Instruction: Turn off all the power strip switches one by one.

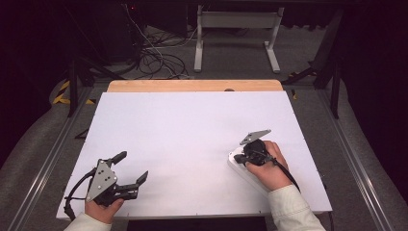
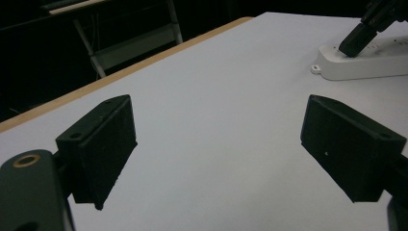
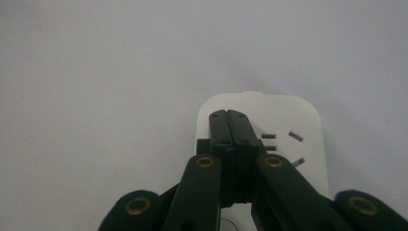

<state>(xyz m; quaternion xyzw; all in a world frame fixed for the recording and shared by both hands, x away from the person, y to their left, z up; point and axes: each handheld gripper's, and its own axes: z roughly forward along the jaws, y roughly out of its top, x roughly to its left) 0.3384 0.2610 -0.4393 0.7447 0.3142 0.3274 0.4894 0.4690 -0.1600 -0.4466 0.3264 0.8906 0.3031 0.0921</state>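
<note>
My right gripper (image 3: 230, 115), jaws pressed together, bears its tips down on the end of the white power strip (image 3: 298, 115) lying at the table's (image 1: 192, 125) right front, apparently pressing its switch. My left gripper (image 1: 131, 168) waits spread wide, well apart.

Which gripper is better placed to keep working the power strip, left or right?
Right. The right gripper has its jaws shut and pressed on top of the white power strip near its end. The left gripper sits open over bare table, far from the strip.
</note>
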